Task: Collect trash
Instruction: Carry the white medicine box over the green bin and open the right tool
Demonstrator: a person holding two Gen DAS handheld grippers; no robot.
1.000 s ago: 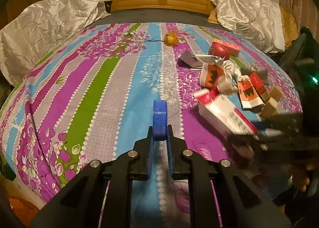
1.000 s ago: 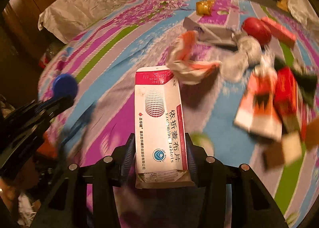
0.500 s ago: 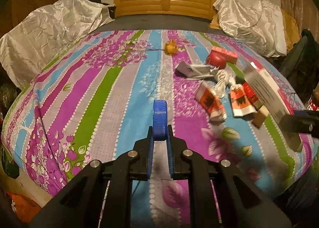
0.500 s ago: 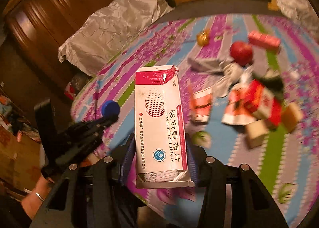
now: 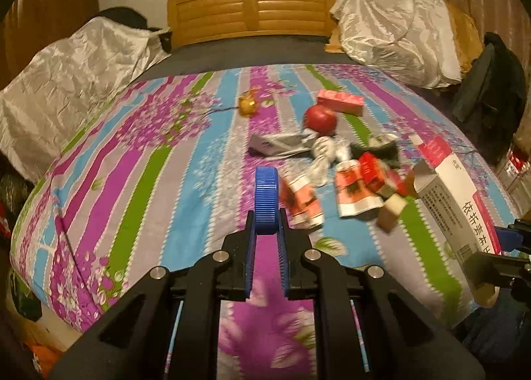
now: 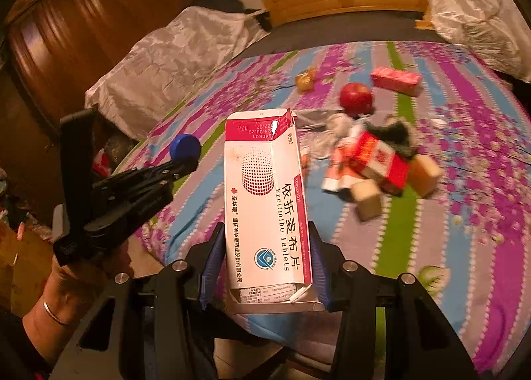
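My left gripper [image 5: 266,224] is shut on a blue bottle cap [image 5: 266,200], held on edge above the near part of the bed; it also shows in the right wrist view [image 6: 184,147]. My right gripper [image 6: 267,254] is shut on a white and red tablet box [image 6: 265,200], open at both ends, lifted off the bed; the box shows at the right of the left wrist view [image 5: 458,200]. A pile of red and white wrappers [image 5: 355,187], crumpled paper [image 5: 327,151] and small boxes lies right of centre on the striped bedspread [image 5: 139,181].
A red apple [image 5: 320,119], a pink box [image 5: 340,102], a grey packet [image 5: 278,144] and a yellow wrapper [image 5: 248,105] lie farther back. Two tan blocks [image 6: 366,202] sit by the pile. Silver covers flank the wooden headboard [image 5: 252,11]. A wardrobe [image 6: 86,35] stands left.
Both grippers have pulled back from the bed and risen. The right gripper has carried the tablet box up off the bedspread. The cap stays gripped in the left gripper.
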